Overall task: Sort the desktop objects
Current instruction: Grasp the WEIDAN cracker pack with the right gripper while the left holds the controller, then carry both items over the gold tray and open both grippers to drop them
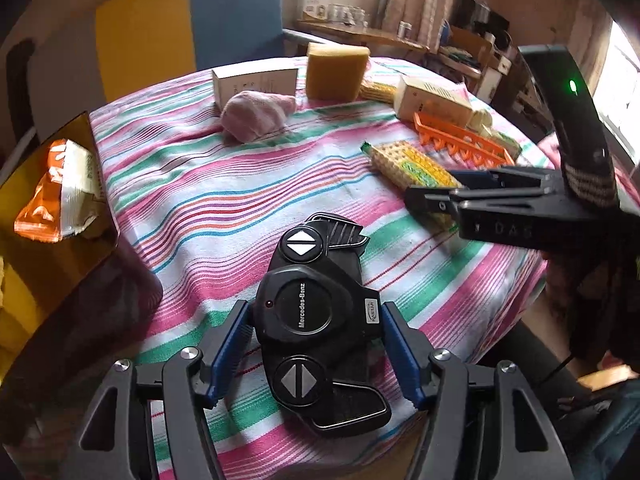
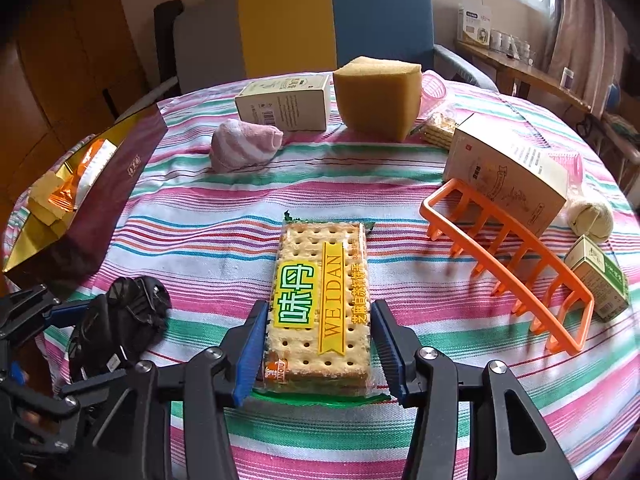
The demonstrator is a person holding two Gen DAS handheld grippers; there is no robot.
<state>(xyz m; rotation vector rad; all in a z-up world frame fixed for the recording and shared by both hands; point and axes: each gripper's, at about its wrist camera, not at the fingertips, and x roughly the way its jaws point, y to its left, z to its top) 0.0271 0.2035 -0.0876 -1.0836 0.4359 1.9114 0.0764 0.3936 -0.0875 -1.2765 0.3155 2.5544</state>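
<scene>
A black toy remote controller (image 1: 308, 312) lies on the striped tablecloth (image 1: 200, 200) near the front edge. My left gripper (image 1: 316, 308) is shut on it, both blue pads against its sides. A clear packet of crackers (image 2: 320, 300) with a yellow and green label lies at mid-table. My right gripper (image 2: 319, 307) is shut on the near half of the packet, one pad on each long side. The left wrist view shows the right gripper (image 1: 432, 200) from the side, over the cracker packet (image 1: 412, 164). The left gripper and the remote (image 2: 120, 320) show at the lower left of the right wrist view.
An open maroon and gold box (image 2: 100, 184) holding an orange snack packet sits at the table's left edge. Further back are a pink sock (image 2: 244, 148), a white carton (image 2: 288, 104) and a yellow sponge (image 2: 376, 96). To the right are an orange rack (image 2: 508, 264), a cream box (image 2: 508, 172), a pale ball (image 2: 592, 220) and a small green box (image 2: 600, 276).
</scene>
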